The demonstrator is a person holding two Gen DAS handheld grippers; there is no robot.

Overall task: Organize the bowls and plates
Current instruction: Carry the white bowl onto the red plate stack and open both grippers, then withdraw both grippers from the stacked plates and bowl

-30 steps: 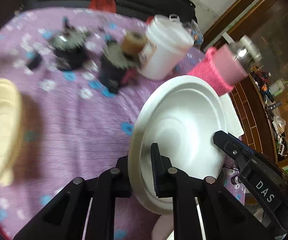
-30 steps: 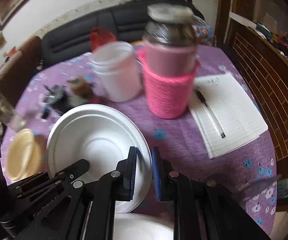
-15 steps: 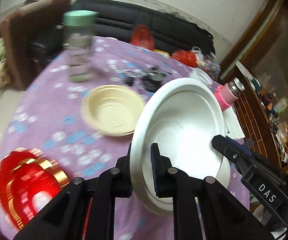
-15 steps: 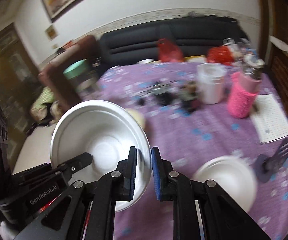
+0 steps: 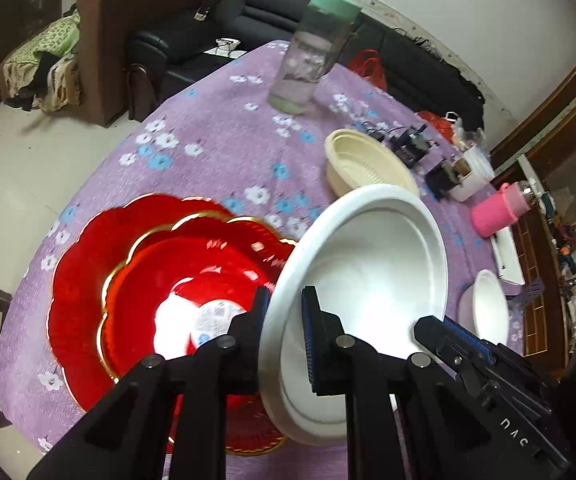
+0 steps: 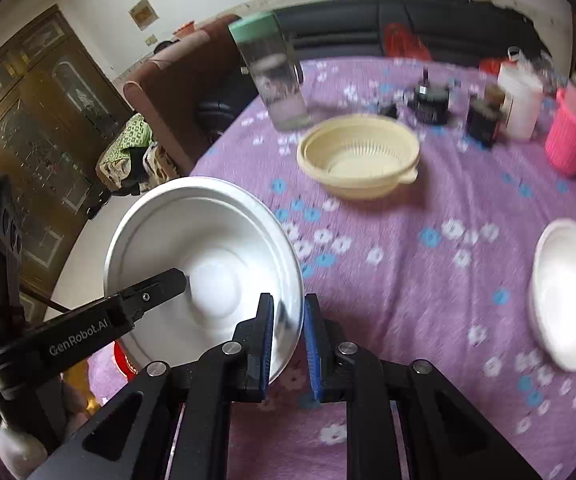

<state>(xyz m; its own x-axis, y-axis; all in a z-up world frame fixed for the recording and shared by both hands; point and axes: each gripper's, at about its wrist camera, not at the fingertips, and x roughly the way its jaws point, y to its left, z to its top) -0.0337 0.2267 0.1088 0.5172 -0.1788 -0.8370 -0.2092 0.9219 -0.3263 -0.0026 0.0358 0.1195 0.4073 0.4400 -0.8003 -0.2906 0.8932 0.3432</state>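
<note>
I have the white bowl (image 5: 372, 264) off the table (image 5: 216, 148), carried between both grippers: the left gripper (image 5: 284, 312) is clenched on its near-left rim, one finger outside the wall and the blue-padded finger inside, while the right gripper (image 6: 288, 320) is pinched on the opposite rim, its tip showing in the left wrist view at the bowl's lower right. What matters for the coming move, as I judge it, is that the bowl hangs tilted, mouth turned toward my right, with its left edge directly over the right-hand part of the stacked red plates (image 5: 160, 280) that lie on the table just to the left of my left fingers. The left gripper is the nearer one to that stack. The bowl is plain matte white, round, with a thick rolled rim and a shallow stepped base, and it looks light and slightly flexible. A cream strainer bowl (image 6: 358, 158) sits farther out on the table, and a smaller white bowl (image 6: 568, 292) lies well apart to the right.
</note>
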